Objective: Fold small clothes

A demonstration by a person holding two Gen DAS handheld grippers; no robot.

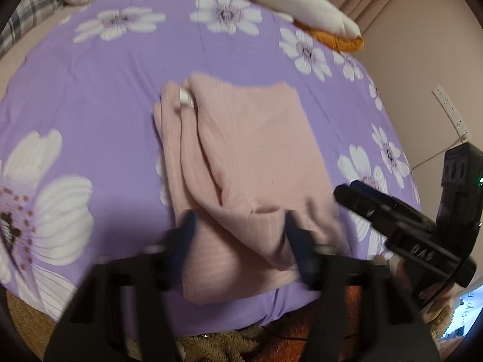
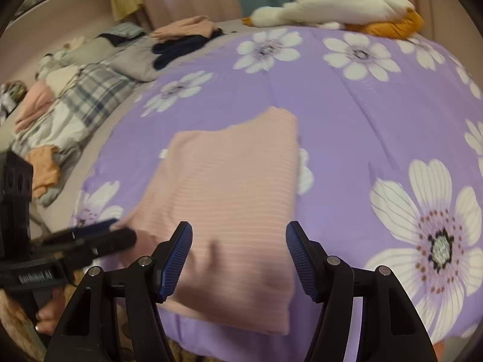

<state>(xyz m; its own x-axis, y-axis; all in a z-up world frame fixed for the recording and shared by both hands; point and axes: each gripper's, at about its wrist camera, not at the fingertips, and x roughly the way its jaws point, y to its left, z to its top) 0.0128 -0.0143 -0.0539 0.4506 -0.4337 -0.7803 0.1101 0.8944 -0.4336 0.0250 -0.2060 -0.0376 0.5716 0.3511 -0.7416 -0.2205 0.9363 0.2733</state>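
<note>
Both jaws of the left hand-held gripper (image 1: 238,241) and right hand-held gripper (image 2: 238,256) are seen wide open, nothing held. Directly ahead lies the folded pink garment (image 2: 229,205) at the bed's (image 2: 362,114) near edge, long axis running away; neither is judged nearer

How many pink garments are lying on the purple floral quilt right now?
1: a folded pink garment lies near the quilt's front edge, ahead of both open grippers. Other pinkish clothes sit off the quilt on the far bedding; more may be hidden.
</note>
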